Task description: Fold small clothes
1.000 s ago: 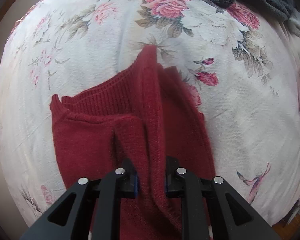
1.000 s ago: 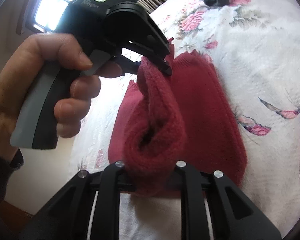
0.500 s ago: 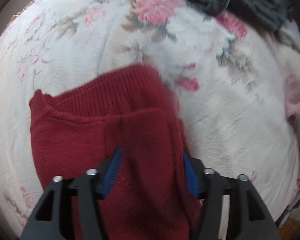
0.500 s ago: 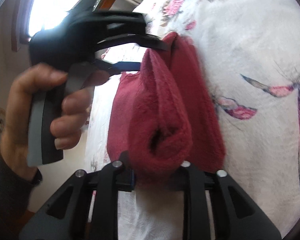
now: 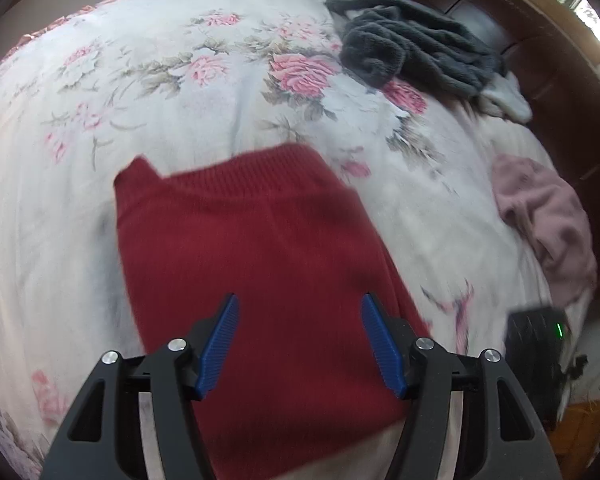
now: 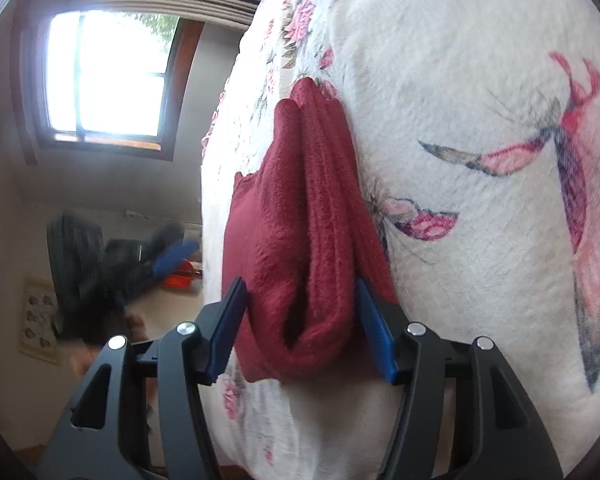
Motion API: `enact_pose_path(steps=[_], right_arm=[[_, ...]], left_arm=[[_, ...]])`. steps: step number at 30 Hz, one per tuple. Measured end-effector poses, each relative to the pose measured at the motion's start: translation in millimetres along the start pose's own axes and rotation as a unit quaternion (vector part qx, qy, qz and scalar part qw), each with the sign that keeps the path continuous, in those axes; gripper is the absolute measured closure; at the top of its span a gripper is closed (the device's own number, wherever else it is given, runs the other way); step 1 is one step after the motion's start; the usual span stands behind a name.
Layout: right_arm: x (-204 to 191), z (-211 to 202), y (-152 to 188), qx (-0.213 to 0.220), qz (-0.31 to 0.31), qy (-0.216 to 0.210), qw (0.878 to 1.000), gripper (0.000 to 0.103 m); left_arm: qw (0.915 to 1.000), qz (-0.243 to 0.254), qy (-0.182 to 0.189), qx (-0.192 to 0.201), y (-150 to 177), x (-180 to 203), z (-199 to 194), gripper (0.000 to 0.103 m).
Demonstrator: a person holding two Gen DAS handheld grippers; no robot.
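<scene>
Red knit garment (image 5: 260, 264) lies folded flat on floral bedspread (image 5: 180, 92), centre of left view, ribbed hem toward 12 o'clock. Left gripper (image 5: 298, 340) hovers above it, blue pads wide apart, holding nothing. Right gripper (image 6: 300, 328) also spread; folded edge sits loose between pads, not pinched. Step in hand, by judgement: release after fold. Do well: lift clear straight back, avoid snagging knit. Versus one second ago: both were clamped on lifted fabric; now garment is laid down.
</scene>
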State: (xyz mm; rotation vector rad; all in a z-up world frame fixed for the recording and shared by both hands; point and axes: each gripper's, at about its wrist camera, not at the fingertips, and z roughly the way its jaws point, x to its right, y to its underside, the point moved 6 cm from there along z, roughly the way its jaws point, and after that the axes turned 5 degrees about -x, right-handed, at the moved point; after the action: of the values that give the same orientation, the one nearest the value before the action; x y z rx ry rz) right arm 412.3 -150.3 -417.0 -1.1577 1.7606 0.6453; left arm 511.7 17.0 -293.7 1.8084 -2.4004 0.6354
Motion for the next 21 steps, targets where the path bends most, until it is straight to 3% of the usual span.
enact_pose_path(steps=[6, 12, 17, 21], right_arm=[[8, -5, 5, -0.006, 0.029, -0.045, 0.999, 0.044], [12, -5, 5, -0.01, 0.028, -0.041, 0.999, 0.044], [6, 2, 4, -0.014, 0.002, -0.026, 1.0, 0.039], [-8, 6, 9, -0.024, -0.025, -0.026, 0.999, 0.04]], left_arm=[[0.9963, 0.024, 0.079, -0.025, 44, 7, 11, 0.039], [0.994, -0.032, 0.092, -0.05, 57, -25, 43, 0.049], [0.9948, -0.02, 0.084, -0.055, 58, -22, 43, 0.049], [0.9912, -0.007, 0.126, -0.039, 61, -12, 25, 0.051]])
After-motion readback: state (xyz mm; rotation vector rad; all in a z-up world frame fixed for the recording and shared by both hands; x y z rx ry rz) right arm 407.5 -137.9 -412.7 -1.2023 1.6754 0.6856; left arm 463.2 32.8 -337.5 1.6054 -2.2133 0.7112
